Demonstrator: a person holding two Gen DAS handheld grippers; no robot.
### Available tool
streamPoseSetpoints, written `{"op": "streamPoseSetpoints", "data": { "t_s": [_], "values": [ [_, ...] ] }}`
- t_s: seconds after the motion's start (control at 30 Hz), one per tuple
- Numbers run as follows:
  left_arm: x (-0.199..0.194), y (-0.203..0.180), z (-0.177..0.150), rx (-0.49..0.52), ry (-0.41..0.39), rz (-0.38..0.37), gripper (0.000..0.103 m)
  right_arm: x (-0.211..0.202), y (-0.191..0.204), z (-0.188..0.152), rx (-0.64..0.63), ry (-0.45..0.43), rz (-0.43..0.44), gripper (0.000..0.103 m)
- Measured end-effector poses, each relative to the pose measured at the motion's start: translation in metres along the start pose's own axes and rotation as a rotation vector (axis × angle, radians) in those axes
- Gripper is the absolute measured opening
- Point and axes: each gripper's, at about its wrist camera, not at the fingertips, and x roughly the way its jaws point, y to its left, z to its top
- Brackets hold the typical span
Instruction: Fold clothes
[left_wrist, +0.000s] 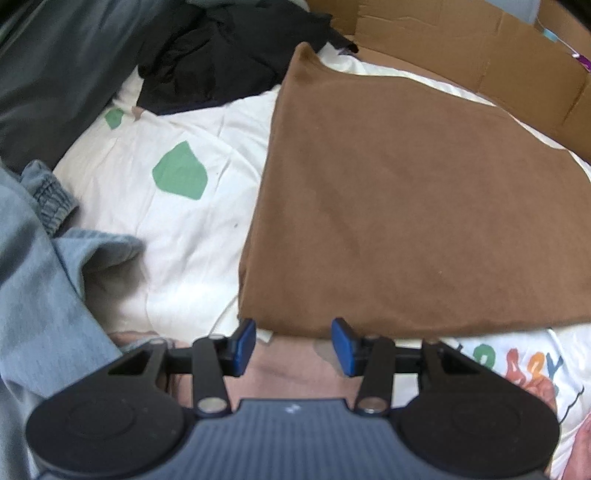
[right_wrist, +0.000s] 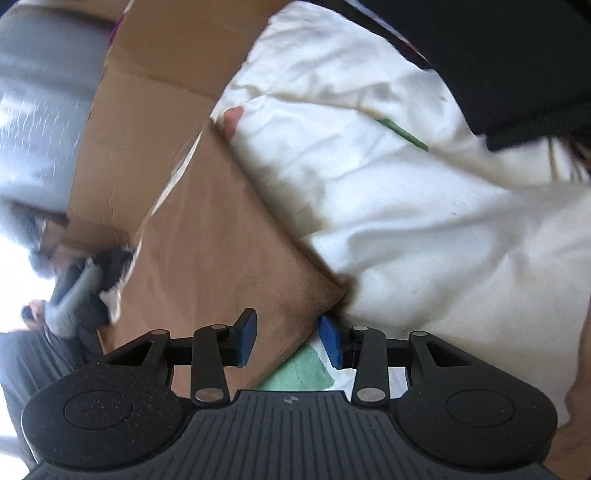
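A brown garment (left_wrist: 413, 206) lies folded flat into a rough square on the white sheet (left_wrist: 192, 258). My left gripper (left_wrist: 293, 338) is open just short of its near edge, blue pads (left_wrist: 245, 341) apart, nothing between them. In the right wrist view the same brown garment (right_wrist: 207, 258) runs down toward me. My right gripper (right_wrist: 288, 334) is open and straddles the cloth near one corner (right_wrist: 332, 288), with its jaws wide apart and not pinching.
Denim clothing (left_wrist: 40, 266) is heaped at the left, a black garment (left_wrist: 229, 55) lies at the far end, and a dark grey one (left_wrist: 55, 66) beside it. Flattened cardboard (left_wrist: 480, 48) borders the far right. The sheet has green patches (left_wrist: 181, 173) and a colourful print (left_wrist: 532, 373).
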Motion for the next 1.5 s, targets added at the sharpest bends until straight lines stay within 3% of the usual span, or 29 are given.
{"op": "streamPoseSetpoints", "data": {
  "t_s": [0.07,0.13,0.17,0.2,0.43,0.63,0.77,0.97,1.07,1.17,1.5],
  "values": [
    [-0.001,0.001,0.000,-0.012,0.002,0.000,0.048,0.001,-0.005,0.002,0.033,-0.001,0.020,0.043],
    [-0.001,0.001,-0.001,-0.021,0.004,0.005,0.048,0.002,-0.007,0.006,0.052,0.002,0.028,0.023],
    [-0.001,0.001,-0.001,-0.024,0.004,0.008,0.048,0.002,-0.009,0.008,0.061,0.003,0.031,0.005],
    [-0.002,0.002,-0.001,-0.027,0.004,0.009,0.048,0.001,-0.009,0.009,0.061,0.002,0.031,0.004],
    [-0.002,0.008,-0.003,-0.056,0.010,0.012,0.048,-0.008,-0.010,0.010,0.062,-0.004,0.100,0.007],
    [-0.005,0.021,-0.006,-0.144,-0.006,-0.043,0.048,-0.001,-0.016,0.010,0.076,0.014,0.107,0.009],
    [-0.005,0.030,-0.007,-0.211,-0.004,-0.058,0.048,0.002,-0.021,0.010,0.081,0.009,0.100,0.023],
    [-0.006,0.048,-0.010,-0.339,-0.005,-0.107,0.049,0.011,-0.022,0.013,0.079,0.004,0.116,0.024],
    [-0.007,0.058,-0.013,-0.454,-0.020,-0.167,0.050,0.008,-0.020,0.015,0.074,0.004,0.123,0.023],
    [-0.008,0.065,-0.019,-0.571,-0.036,-0.218,0.052,0.006,-0.017,0.018,0.069,0.004,0.131,0.006],
    [0.008,0.071,-0.040,-0.806,-0.057,-0.311,0.052,-0.001,-0.005,0.027,0.057,0.017,0.124,0.004]
  ]
}}
